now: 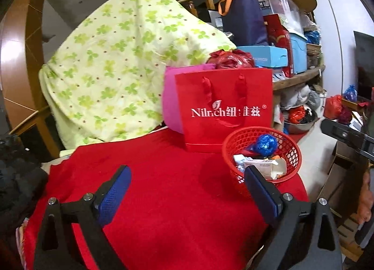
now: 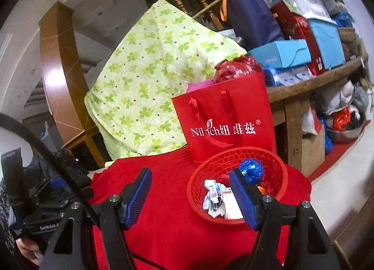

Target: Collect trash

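Observation:
A red mesh basket point(image 1: 292, 150) point(image 2: 210, 167) stands on the red cloth point(image 1: 163, 176) point(image 2: 168, 223) at the right. It holds a blue foil ball point(image 1: 266, 145) point(image 2: 253, 169), a white carton point(image 1: 266, 167) and crumpled wrappers point(image 2: 213, 195). My left gripper point(image 1: 187, 181) is open and empty above the cloth, left of the basket. My right gripper point(image 2: 190, 188) is open and empty, its right finger point(image 2: 243, 197) over the basket.
A red paper bag point(image 1: 224, 108) point(image 2: 224, 122) stands behind the basket, with a pink bag point(image 1: 170, 101) beside it. A green clover quilt point(image 1: 116, 64) point(image 2: 149, 78) drapes at the back. A cluttered wooden shelf point(image 1: 296, 78) point(image 2: 315, 80) lies to the right.

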A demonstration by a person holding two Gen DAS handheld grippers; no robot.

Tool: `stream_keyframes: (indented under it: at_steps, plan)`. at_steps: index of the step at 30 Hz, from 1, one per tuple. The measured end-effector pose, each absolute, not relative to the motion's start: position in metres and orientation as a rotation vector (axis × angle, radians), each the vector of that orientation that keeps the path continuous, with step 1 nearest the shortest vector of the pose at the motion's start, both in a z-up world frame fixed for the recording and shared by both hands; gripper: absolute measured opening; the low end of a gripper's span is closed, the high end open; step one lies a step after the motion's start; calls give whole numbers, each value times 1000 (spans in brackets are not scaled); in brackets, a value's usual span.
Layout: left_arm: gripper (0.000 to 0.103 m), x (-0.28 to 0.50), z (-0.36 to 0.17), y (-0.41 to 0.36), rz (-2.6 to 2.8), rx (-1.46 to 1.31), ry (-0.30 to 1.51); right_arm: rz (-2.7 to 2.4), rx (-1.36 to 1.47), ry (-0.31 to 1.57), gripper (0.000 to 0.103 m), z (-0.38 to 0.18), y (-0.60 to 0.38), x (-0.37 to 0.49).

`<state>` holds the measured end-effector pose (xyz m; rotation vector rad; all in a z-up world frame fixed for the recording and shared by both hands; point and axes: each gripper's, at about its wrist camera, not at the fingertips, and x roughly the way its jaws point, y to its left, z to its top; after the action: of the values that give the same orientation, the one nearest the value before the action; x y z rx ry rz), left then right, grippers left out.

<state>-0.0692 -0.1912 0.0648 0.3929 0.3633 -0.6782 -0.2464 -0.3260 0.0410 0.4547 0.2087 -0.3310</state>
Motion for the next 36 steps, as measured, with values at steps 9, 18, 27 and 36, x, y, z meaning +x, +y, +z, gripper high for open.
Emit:
stream_keyframes:
  at_steps: [9, 18, 27, 36]
  plan:
    - [101, -86, 81, -175, -617, 387, 320, -418, 334, 218, 76, 67, -286, -269]
    - [101, -92, 91, -164, -573, 354, 341, -489, 281, 179, 78, 81, -270, -280]
    - [102, -100, 95, -161, -565, 353, 346, -497, 315, 188, 78, 83, -270, -285]
    - [102, -111, 99, -159, -561, 363, 328, -498, 314, 189, 78, 83, -269, -286]
